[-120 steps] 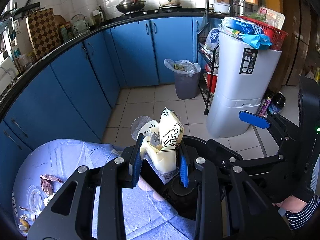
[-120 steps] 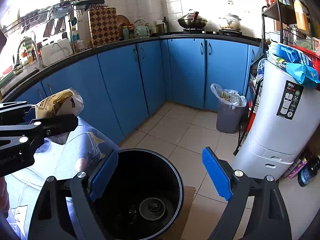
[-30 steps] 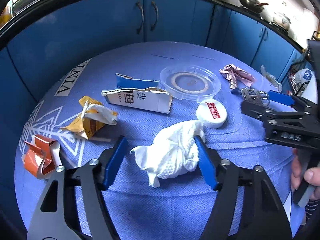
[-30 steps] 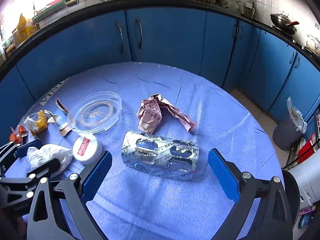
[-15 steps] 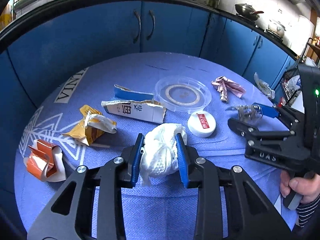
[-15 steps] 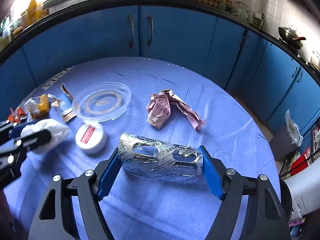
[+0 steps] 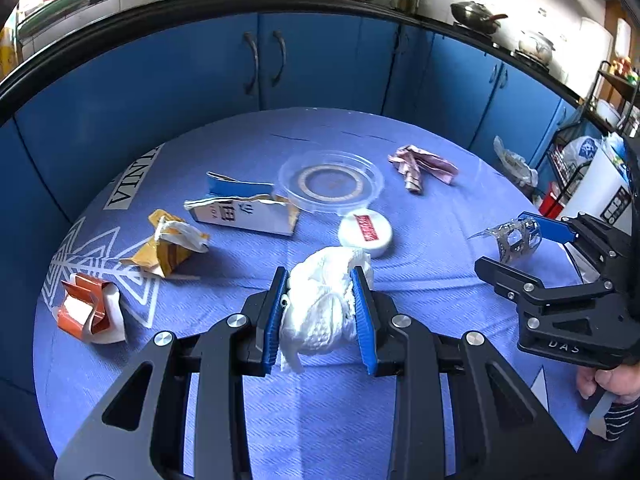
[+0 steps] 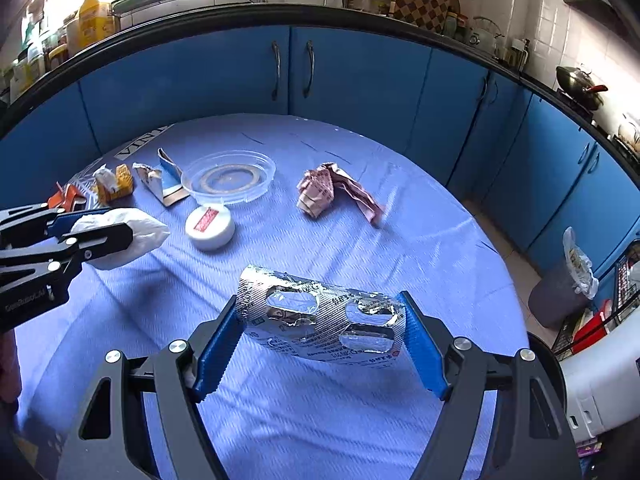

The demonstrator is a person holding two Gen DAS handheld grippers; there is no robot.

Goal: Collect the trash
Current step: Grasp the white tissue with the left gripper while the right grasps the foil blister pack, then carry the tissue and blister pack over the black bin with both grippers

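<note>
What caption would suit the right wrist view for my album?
The right tool grips an empty foil pill sheet above a blue table strewn with trash.

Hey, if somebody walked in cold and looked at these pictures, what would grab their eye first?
Probably the two loads held up front: the left tongs clamp a crumpled white tissue, and the right tongs grip a silver blister pack above the blue tablecloth. Behind them, litter dots the round table: a clear plastic lid in the middle, a torn carton to its left, and crumpled pink paper to its right.
</note>
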